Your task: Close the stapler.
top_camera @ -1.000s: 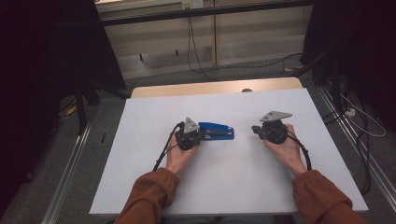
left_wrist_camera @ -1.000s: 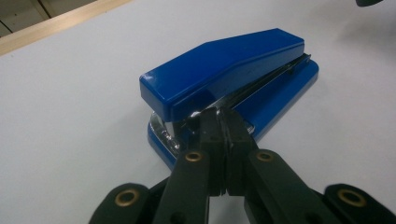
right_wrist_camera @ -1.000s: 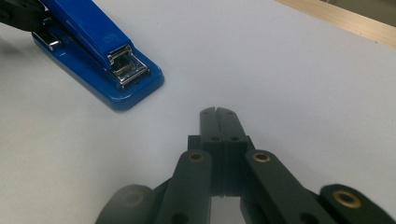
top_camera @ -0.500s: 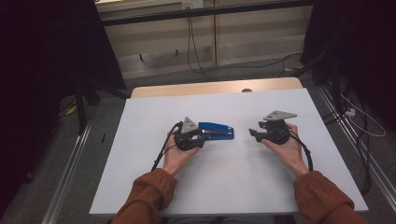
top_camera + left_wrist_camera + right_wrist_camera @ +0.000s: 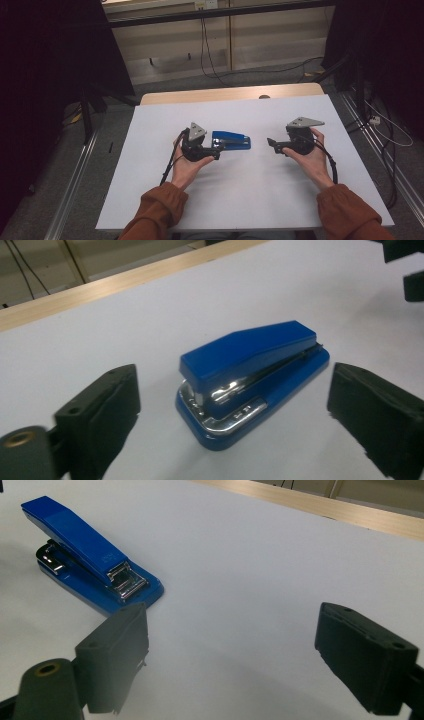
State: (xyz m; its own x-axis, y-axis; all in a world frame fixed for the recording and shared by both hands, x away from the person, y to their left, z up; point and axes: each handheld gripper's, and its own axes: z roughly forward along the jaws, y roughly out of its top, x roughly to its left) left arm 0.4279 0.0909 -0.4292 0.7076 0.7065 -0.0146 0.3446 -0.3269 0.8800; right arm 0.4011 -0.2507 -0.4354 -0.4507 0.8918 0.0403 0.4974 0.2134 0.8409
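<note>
The blue stapler (image 5: 231, 140) lies flat on the white counter (image 5: 250, 200), ungrasped: the left tongs (image 5: 216, 151), jaws just spread wide, flank its near end without touching, the right tongs (image 5: 270, 144) have likewise opened empty nearby, so gripping and lifting remain.

A white table (image 5: 240, 200) with a pale wooden strip (image 5: 230, 93) along its far edge, out beyond the jaws, stands in a dim room. Past that edge, a light beige wall panel (image 5: 260, 45) runs across the back, with black cables (image 5: 205, 45) hanging down it and trailing over the grey floor (image 5: 125, 115). Dark black shapes (image 5: 50, 75) rise on both outer sides of the jaws. Metal rails (image 5: 70, 190) run along the floor beside the table, and more cables (image 5: 385, 130) lie at the right.
</note>
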